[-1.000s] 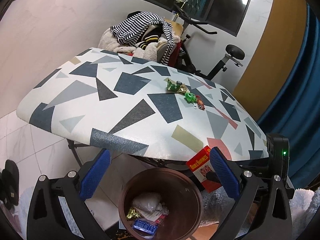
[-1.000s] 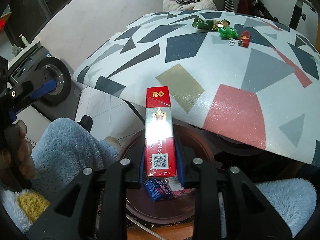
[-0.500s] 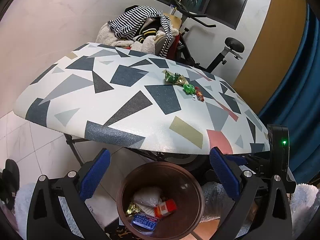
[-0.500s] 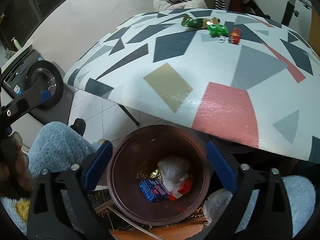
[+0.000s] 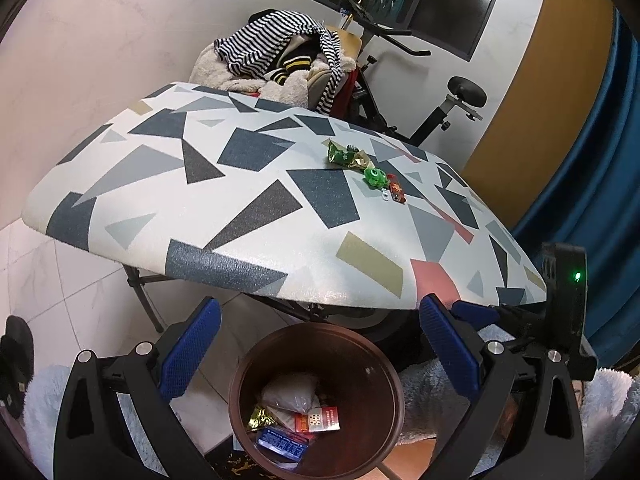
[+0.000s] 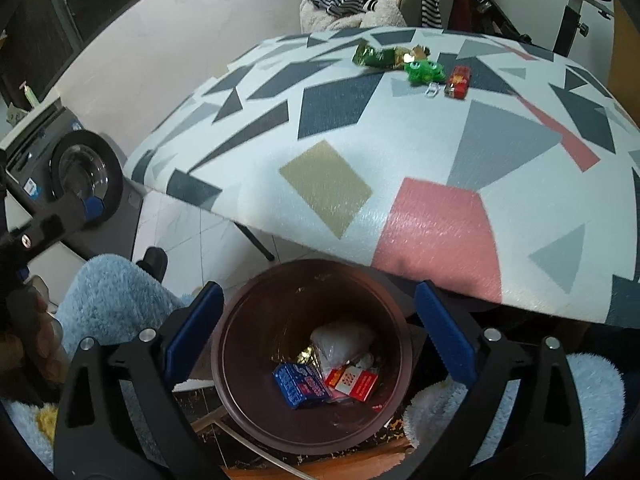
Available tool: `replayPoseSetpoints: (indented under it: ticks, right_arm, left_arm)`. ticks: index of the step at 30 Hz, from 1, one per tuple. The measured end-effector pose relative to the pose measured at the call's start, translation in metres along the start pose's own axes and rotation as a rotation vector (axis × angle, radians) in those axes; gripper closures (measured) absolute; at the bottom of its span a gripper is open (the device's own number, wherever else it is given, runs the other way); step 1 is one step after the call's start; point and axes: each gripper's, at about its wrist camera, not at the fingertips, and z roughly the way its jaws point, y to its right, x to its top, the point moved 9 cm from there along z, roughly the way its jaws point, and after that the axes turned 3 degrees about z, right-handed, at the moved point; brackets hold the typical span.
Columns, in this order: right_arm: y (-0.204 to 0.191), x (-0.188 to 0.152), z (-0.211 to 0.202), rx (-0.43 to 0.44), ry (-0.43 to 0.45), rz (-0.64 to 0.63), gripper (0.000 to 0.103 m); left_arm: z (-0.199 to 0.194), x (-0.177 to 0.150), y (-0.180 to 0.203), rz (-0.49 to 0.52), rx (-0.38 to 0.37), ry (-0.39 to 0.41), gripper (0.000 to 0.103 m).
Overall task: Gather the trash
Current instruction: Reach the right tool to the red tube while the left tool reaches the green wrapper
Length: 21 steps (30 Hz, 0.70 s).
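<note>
A brown round bin (image 5: 384,372) (image 6: 228,344) stands on the floor under the table's near edge. Inside lie a red box (image 5: 318,420) (image 6: 356,382), a blue packet (image 5: 282,440) (image 6: 298,384), a white bag (image 6: 340,340) and a gold wrapper (image 5: 258,416). My left gripper (image 5: 320,350) and my right gripper (image 6: 318,338) both hang open and empty above the bin. On the patterned table (image 5: 240,216) (image 6: 400,168) lie a green wrapper (image 5: 344,156) (image 6: 374,56), a green toy (image 5: 375,177) (image 6: 424,71) and a small red item (image 5: 396,192) (image 6: 458,80).
A chair piled with striped and fleecy clothes (image 5: 280,60) and an exercise bike (image 5: 440,112) stand behind the table. A washing machine (image 6: 80,172) is at the left. Blue curtain (image 5: 592,160) hangs at the right. Fluffy blue sleeves flank the bin.
My right gripper opened and the red box dropped from it into the bin. Both grippers have stayed above the bin, and the table looms a little nearer.
</note>
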Motion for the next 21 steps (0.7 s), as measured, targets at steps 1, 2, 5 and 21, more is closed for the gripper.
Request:
replayPoseSetpoints:
  ticks: [1, 2, 5, 21]
  right_arm:
    - [0.002, 0.003, -0.002, 0.003, 0.010, 0.009, 0.008]
    - [0.006, 0.007, -0.004, 0.005, 0.019, 0.021, 0.008]
    - [0.016, 0.018, -0.008, 0.003, 0.039, 0.052, 0.008]
    - [0.080, 0.127, -0.007, -0.109, 0.154, 0.027, 0.067]
  left_arm:
    - [0.000, 0.002, 0.000, 0.006, 0.002, 0.007, 0.006]
    - [0.000, 0.003, 0.001, 0.012, 0.003, 0.010, 0.006]
    - [0.002, 0.009, 0.003, 0.034, 0.002, 0.023, 0.006]
    - [0.028, 0.040, -0.009, 0.065, 0.000, 0.037, 0.006]
